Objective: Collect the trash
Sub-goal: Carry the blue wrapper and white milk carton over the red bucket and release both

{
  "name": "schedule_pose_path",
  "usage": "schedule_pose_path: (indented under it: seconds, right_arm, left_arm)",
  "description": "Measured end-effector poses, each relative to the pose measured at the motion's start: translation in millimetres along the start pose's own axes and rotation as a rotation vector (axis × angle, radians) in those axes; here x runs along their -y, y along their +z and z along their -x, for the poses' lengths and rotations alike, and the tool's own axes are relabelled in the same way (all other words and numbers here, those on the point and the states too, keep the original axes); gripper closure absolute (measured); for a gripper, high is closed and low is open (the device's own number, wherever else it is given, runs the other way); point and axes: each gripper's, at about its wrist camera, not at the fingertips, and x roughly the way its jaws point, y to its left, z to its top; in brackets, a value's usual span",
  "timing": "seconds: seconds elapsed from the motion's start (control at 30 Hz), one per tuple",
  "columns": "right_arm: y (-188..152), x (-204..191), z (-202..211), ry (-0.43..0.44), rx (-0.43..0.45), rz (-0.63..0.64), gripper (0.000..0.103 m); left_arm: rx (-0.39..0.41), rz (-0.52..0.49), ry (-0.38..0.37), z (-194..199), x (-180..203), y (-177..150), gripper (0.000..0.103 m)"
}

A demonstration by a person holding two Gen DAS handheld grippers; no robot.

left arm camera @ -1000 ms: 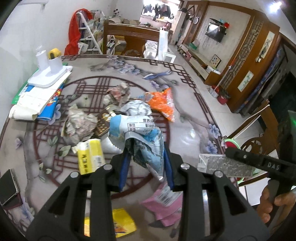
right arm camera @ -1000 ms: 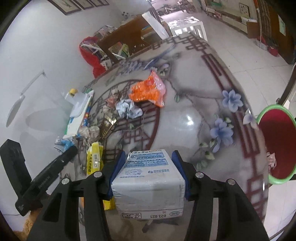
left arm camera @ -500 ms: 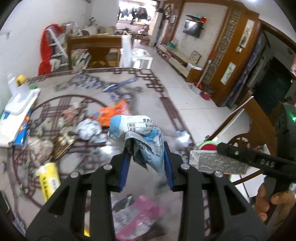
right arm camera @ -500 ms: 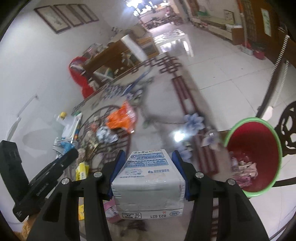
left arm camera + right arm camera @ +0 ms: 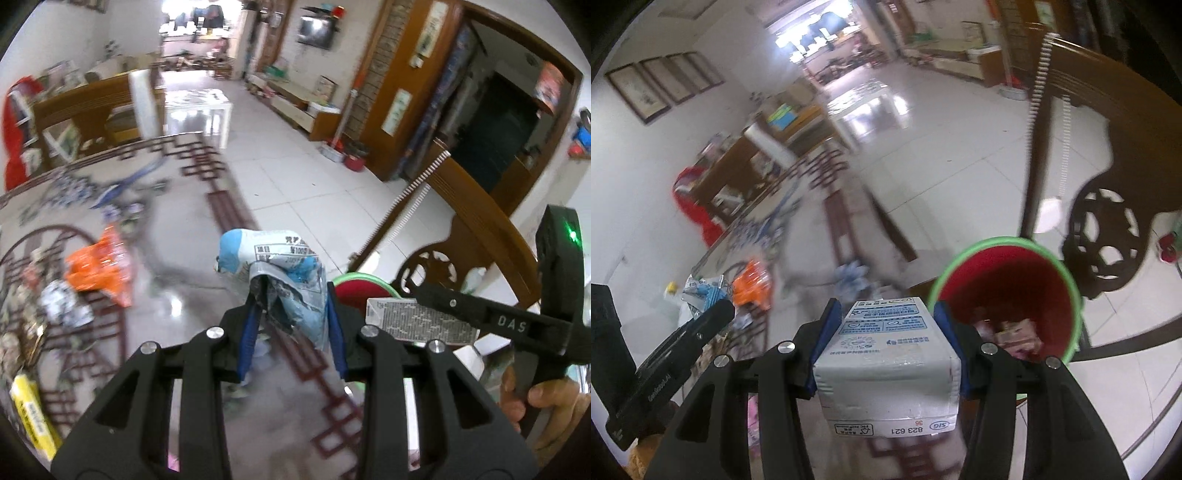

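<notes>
My left gripper [image 5: 291, 314] is shut on a crumpled blue and white plastic wrapper [image 5: 280, 266], held above the table's right edge. My right gripper [image 5: 886, 332] is shut on a grey milk carton [image 5: 886, 365]; the same carton [image 5: 417, 323] shows at the right of the left wrist view. A red bin with a green rim [image 5: 1008, 295] stands on the floor just right of the carton, with some trash at its bottom. From the left wrist view only part of the bin [image 5: 358, 288] shows behind my fingers. The left gripper [image 5: 698, 325] with its wrapper appears at the left.
More trash lies on the patterned table [image 5: 184, 258]: an orange bag [image 5: 99, 262], a crumpled silver wrapper [image 5: 62, 306], a yellow pack [image 5: 33, 417]. A dark wooden chair [image 5: 1108, 206] stands right behind the bin. A hand [image 5: 543, 402] holds the right gripper's handle.
Both grippers have swung right from over the table's middle to its edge, each keeping its hold. The red bin has come close beside the carton.
</notes>
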Motion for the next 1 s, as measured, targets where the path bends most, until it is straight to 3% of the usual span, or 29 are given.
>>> schedule_pose_path:
  seconds: [0.23,0.47,0.57,0.6,0.63,0.7,1.0]
  right_arm:
    - [15,60,5,-0.066,0.014,-0.129,0.052]
    - [26,93,9,-0.120,0.034,-0.180,0.052]
    - [28,100,7,-0.125,0.034,-0.199,0.050]
    - [29,102,6,-0.127,0.032,-0.207,0.048]
    - [30,105,5,-0.126,0.031,-0.221,0.045]
    - [31,108,5,-0.124,0.039,-0.249,0.034]
    - [29,98,3,-0.123,0.037,-0.242,0.034]
  left_arm:
    - [-0.060,-0.093,-0.106,-45,52,12,0.071]
    - [-0.102,-0.167,-0.164,-75,87,21,0.068]
    - [-0.110,-0.183,-0.182,-83,94,23,0.049]
    - [-0.107,-0.183,-0.185,-85,96,23,0.036]
    - [-0.103,-0.182,-0.188,-86,96,24,0.032]
    - [-0.103,-0.180,-0.189,-86,94,24,0.032]
    - [-0.085,-0.099,-0.150,-72,63,29,0.027]
